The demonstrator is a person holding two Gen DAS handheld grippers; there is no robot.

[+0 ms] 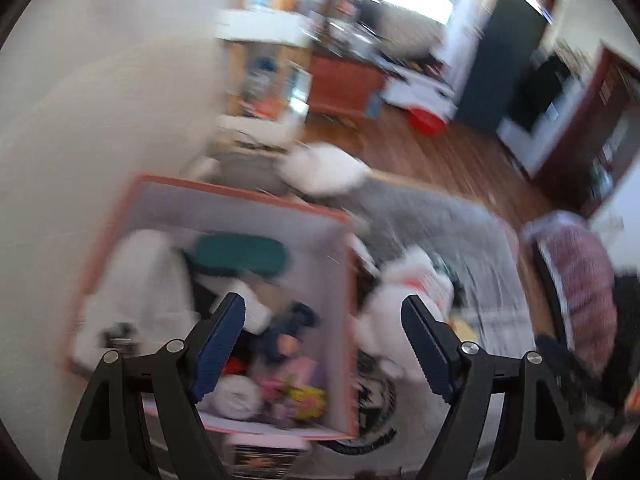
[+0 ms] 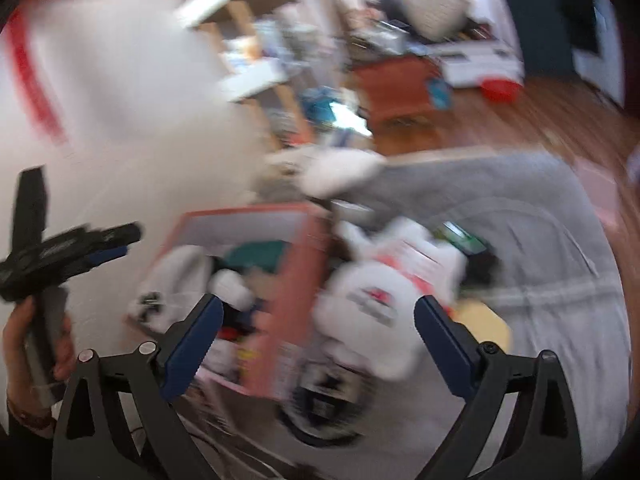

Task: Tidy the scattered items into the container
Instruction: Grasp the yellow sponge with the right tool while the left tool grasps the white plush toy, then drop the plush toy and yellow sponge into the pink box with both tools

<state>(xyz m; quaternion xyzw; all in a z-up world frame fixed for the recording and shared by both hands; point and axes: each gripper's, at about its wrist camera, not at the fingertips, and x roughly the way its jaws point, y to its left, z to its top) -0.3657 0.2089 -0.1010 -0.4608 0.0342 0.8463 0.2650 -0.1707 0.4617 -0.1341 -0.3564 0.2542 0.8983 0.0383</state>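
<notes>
Everything is motion-blurred. An orange-rimmed box (image 1: 240, 193) with pale inner walls holds a teal item (image 1: 240, 254), white cloth, a dark blue item and a pink-and-yellow one. My left gripper (image 1: 323, 304) hangs open over the box's right side with nothing between its fingers. Just right of the box lies a white soft item with red print (image 1: 408, 280). My right gripper (image 2: 319, 302) is open and empty above the box's orange wall (image 2: 296, 280) and that white item (image 2: 380, 292). The left gripper (image 2: 120, 246) shows at the left of the right wrist view, held by a hand (image 2: 24, 344).
The box and loose items lie on a grey blanket (image 2: 500, 200). A round black-and-white thing (image 2: 324, 400), a yellow piece (image 2: 484, 324) and a green item (image 2: 464, 240) lie near the box. Behind are a wood floor, shelves, a red bowl (image 1: 426, 122), and a white wall at left.
</notes>
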